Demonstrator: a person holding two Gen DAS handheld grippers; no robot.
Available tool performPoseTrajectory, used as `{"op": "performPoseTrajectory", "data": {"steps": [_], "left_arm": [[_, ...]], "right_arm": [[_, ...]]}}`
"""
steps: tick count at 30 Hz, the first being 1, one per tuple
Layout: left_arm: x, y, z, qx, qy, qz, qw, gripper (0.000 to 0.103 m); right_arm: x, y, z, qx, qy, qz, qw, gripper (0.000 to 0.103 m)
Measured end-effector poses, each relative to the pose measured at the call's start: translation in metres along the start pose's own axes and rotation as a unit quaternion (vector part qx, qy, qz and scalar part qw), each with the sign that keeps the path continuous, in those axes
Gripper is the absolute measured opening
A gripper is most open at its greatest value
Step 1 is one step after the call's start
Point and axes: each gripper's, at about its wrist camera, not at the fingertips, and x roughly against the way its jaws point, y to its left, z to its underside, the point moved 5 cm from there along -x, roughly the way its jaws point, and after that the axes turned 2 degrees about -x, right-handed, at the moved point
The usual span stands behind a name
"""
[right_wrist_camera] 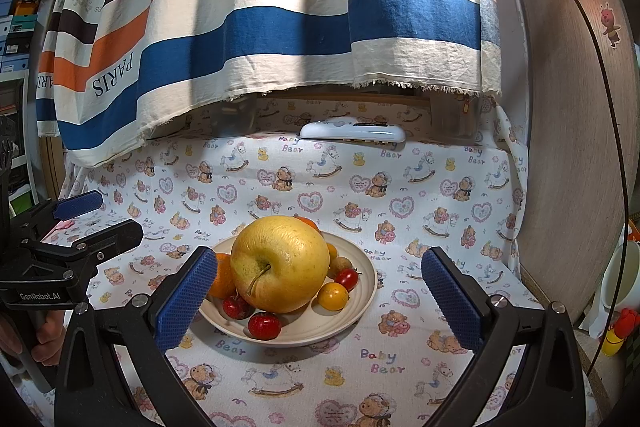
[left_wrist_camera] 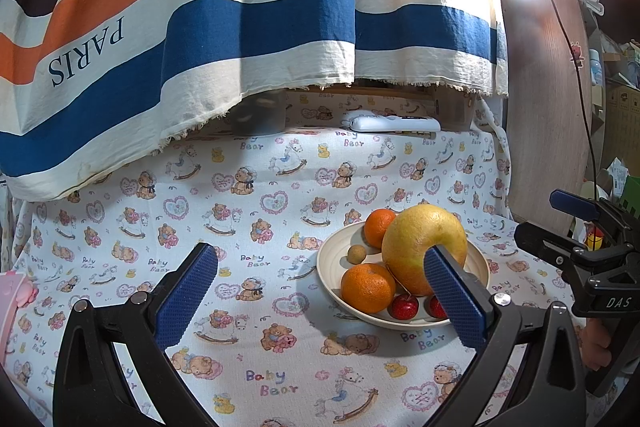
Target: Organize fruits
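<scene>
Both my tools gape, left tool (left_wrist_camera: 320, 299) and right tool (right_wrist_camera: 320, 301); fruit sits in the plate (right_wrist_camera: 360, 303) on the bench; yellow tomato (right_wrist_camera: 333, 295) shows only from right wrist

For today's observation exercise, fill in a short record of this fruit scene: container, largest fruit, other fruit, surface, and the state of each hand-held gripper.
container: cream plate, all fruit on it
largest fruit: yellow apple, stem showing, centre of plate
other fruit: oranges, small red fruits, small yellow fruit
surface: teddy-bear print cloth
left hand-held gripper: open, empty
right hand-held gripper: open, empty
</scene>
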Motion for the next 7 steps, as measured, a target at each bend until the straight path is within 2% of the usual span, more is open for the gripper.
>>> {"op": "performPoseTrajectory", "data": {"steps": [7], "left_arm": [[0.0003,-0.0002,0.0004,0.0,0.0,0.0,1.0,0.103]], "right_arm": [[-0.0005,0.0008,0.0001,0.0,0.001,-0.001,1.0,0.103]]}}
